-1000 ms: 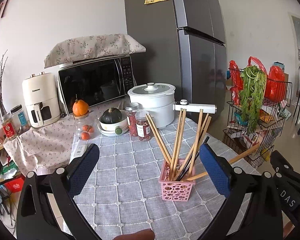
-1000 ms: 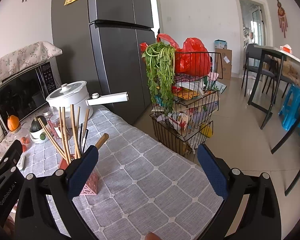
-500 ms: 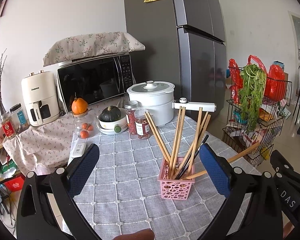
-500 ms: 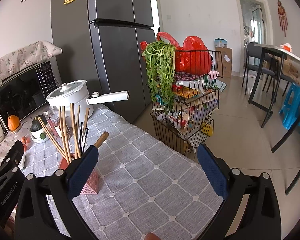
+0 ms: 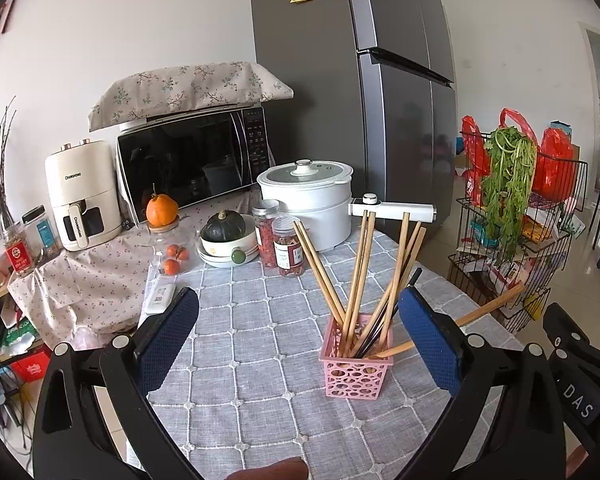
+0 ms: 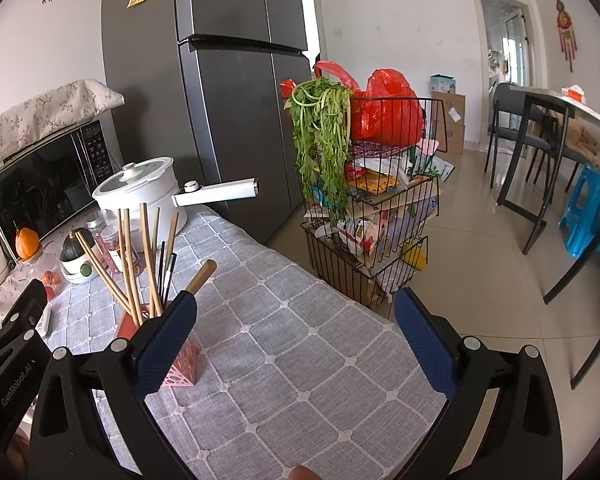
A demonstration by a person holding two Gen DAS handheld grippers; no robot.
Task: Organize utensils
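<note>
Left wrist view only: air fryer [image 5: 82, 196] far left, then microwave [image 5: 192, 160] and an orange [image 5: 162, 210] in front of it. Left gripper [image 5: 300, 340] spread wide, holding nothing, above the grey checked tablecloth [image 5: 260, 320]. Pink basket [image 5: 354, 364] right of centre, upright, packed with wooden chopsticks [image 5: 356, 268] fanning outward. Right wrist view only: dining table [image 6: 572, 108] and blue stool [image 6: 590, 208] far right. Right gripper [image 6: 296, 340] likewise wide open and empty, basket partly hidden behind its left finger.
</note>
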